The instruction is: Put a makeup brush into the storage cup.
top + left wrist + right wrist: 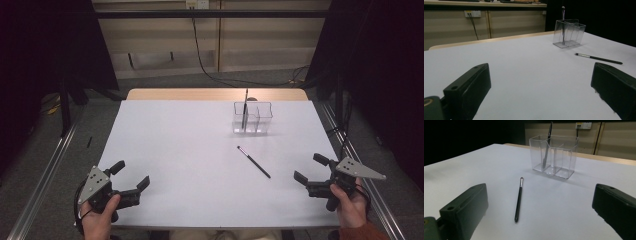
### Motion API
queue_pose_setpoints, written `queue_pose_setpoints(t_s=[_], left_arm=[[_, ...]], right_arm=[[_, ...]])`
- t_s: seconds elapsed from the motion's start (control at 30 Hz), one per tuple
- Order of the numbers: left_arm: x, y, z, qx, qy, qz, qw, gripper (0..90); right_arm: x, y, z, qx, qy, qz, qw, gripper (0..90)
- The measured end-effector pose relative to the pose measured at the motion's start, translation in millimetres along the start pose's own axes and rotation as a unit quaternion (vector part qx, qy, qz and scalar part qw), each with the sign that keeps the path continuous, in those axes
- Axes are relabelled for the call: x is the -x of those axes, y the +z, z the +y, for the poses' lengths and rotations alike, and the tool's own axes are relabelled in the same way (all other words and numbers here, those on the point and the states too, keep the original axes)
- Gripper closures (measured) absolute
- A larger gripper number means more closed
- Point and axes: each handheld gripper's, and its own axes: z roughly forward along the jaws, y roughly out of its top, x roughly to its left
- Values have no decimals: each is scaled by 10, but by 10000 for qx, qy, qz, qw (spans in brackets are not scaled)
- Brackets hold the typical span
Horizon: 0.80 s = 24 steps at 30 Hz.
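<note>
A clear plastic organiser [253, 118] [569, 33] [554, 156] with compartments stands at the far right of the white table [190, 150]. One black pen [245, 109] [547, 145] stands upright in its left compartment. A second black pen with a silver tip [254, 162] [598, 58] [518, 199] lies flat on the table in front of it. My left gripper [131, 176] rests open at the near left corner, held by a hand. My right gripper [310, 169] is open at the near right edge, with the lying pen ahead of its jaws.
Beyond the table's far wooden edge [215, 94] is a grey floor and a wall with a hanging black cable [200, 50]. Metal rails [40, 185] run along both sides of the table. Dark curtains [45, 45] flank the scene.
</note>
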Motion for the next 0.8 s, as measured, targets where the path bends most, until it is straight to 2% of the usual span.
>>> queue_pose_setpoints(t_s=[0.17,0.63,0.8], left_arm=[[-9,2,-5,-9,-11,12,10000,27],[-24,-23,-10,12,-45,58,10000,27],[-18,-24,-9,-27,33,60,10000,27]], right_arm=[[-1,14,7,24,38,40,10000,0],[-35,98,49,-53,-54,139,9999,0],[-42,174,97,-86,-90,188,9997,0]])
